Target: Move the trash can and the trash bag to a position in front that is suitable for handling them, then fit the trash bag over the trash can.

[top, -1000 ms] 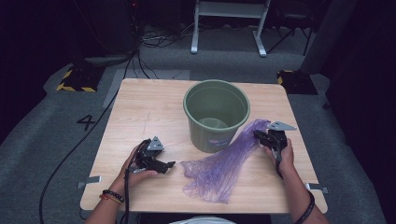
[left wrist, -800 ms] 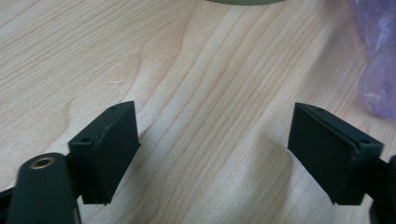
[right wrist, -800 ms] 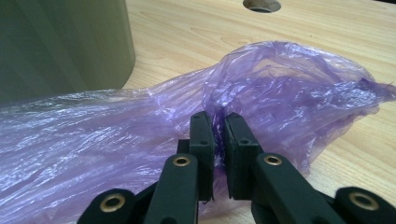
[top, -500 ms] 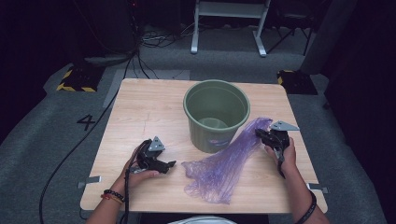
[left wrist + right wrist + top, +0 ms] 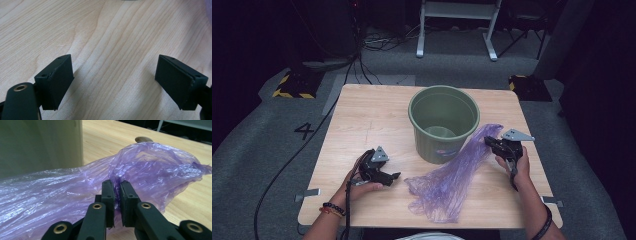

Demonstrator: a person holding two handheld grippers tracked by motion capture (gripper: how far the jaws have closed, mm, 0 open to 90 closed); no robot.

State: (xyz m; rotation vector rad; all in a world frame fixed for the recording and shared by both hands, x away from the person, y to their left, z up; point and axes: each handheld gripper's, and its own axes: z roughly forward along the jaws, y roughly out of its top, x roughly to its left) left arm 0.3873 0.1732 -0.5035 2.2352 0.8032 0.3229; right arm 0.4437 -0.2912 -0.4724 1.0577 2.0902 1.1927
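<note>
Bag (image 5: 452, 177) runs diag. near-left to far-right, R gripper (image 5: 490, 142) fingers pinching far end; L gripper (image 5: 394, 176) fingers open.

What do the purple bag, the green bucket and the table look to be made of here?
Purple bag: thin translucent plastic film, glossy and crinkled, pinched by the right gripper. Green bucket: probably moulded plastic, matte and smooth-walled. Table: pale wood or wood-look laminate, with visible grain lines.
</note>
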